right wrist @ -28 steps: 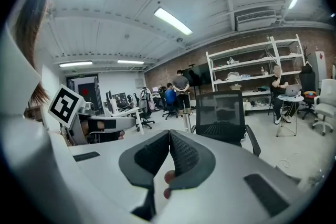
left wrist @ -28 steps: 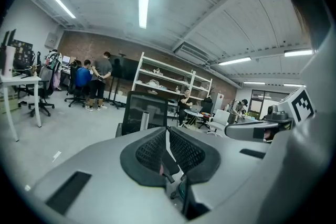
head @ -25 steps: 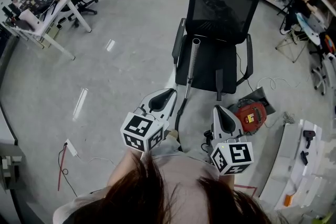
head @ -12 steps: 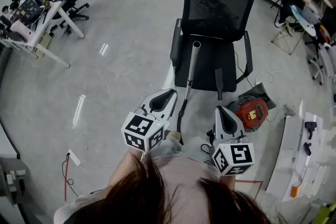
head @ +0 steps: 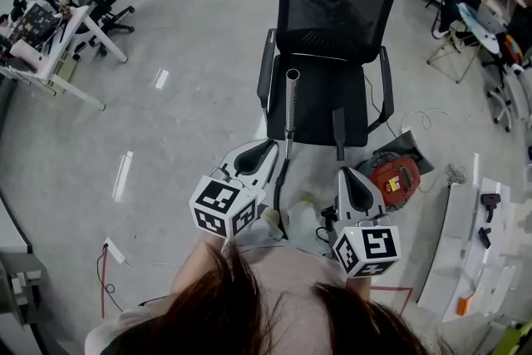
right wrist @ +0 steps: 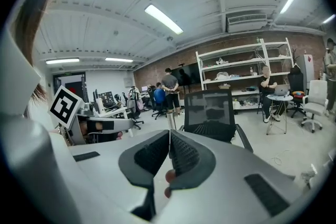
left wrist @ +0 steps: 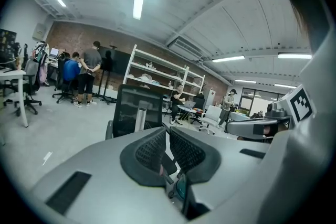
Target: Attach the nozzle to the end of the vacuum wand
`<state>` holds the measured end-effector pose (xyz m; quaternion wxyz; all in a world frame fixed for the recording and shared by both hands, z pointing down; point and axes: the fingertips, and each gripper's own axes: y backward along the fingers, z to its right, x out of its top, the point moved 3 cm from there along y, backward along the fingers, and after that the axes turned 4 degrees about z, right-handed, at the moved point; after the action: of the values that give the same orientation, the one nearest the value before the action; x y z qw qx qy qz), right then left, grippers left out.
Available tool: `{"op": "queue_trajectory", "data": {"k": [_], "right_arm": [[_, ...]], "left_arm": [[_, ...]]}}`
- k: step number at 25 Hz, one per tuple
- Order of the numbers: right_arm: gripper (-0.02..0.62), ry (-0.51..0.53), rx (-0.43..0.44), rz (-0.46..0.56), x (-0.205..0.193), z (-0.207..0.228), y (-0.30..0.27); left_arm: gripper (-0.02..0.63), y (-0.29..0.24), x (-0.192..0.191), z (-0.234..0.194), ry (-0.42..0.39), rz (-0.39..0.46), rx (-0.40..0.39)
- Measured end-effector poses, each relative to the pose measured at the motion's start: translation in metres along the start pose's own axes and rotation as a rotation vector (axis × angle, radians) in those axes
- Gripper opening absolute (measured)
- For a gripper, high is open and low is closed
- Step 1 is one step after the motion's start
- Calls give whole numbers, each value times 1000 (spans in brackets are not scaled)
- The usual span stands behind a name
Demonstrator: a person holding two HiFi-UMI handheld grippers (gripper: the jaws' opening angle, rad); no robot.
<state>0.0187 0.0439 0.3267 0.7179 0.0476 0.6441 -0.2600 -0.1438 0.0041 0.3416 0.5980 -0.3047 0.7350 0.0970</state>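
A silver vacuum wand [head: 291, 108] leans on the seat of a black office chair [head: 328, 37], its open end up; a black hose [head: 278, 191] runs from it down to the floor. A narrow black nozzle [head: 338, 133] lies on the seat to the wand's right. My left gripper [head: 268, 147] is shut and empty, just short of the wand's lower end. My right gripper [head: 347, 173] is shut and empty, short of the nozzle. The wand [left wrist: 140, 118] stands ahead of the left gripper [left wrist: 167, 131]. From the right gripper [right wrist: 169, 136], the wand [right wrist: 171, 119] shows before the chair [right wrist: 210, 113].
A red vacuum cleaner [head: 396, 179] sits on the floor to the right of the chair, with a cable beside it. A white table [head: 465, 262] stands at the right, desks and chairs [head: 66, 21] at the far left. People stand by shelves [left wrist: 84, 73] in the background.
Both grippers have come closer to the chair, which now sits lower and more to the left in the head view. Both stay shut and empty.
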Motion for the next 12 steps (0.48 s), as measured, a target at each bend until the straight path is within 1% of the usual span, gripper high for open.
{"op": "queue_trajectory", "data": {"k": [8,12], "right_arm": [[26,42,118,-22,10,48,-21],[26,52,155,-39,9,68,-32]], "left_arm": [[34,-45,-2,4,22,32,116],[34,-61,-10,-1,33,36,180]]}}
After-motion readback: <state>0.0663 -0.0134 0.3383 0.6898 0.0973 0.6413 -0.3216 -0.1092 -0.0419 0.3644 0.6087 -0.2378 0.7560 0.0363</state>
